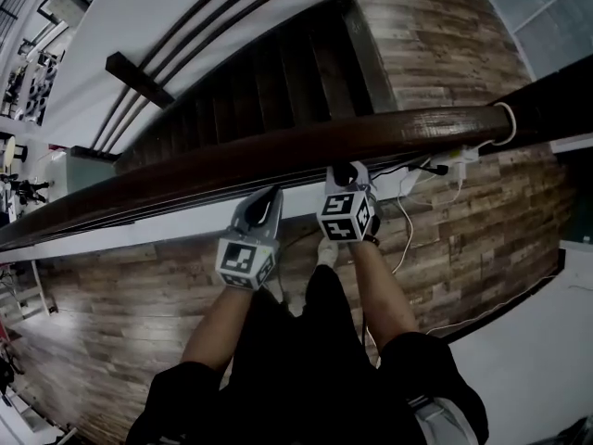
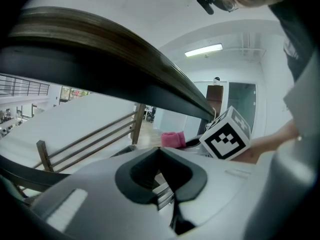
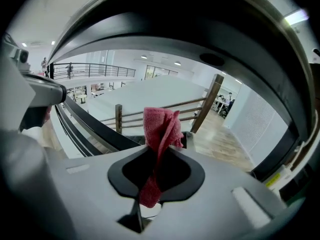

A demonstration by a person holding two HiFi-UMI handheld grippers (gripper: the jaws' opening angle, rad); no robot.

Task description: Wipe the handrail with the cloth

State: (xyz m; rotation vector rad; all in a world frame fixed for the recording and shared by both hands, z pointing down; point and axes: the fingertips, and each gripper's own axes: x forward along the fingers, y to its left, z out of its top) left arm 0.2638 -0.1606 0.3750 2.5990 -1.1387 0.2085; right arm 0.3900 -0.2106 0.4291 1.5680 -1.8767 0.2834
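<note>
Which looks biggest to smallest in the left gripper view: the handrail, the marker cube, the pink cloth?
Largest to smallest:
handrail, by far
marker cube
cloth, smallest, but only partly in view

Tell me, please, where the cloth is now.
In the right gripper view, the cloth is clamped between the jaws of the right gripper, close by the dark handrail.

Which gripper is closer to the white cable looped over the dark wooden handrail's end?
The right. The right gripper sits at the dark wooden handrail, just left of the white cable; the left gripper is farther left, beyond the right one.
</note>
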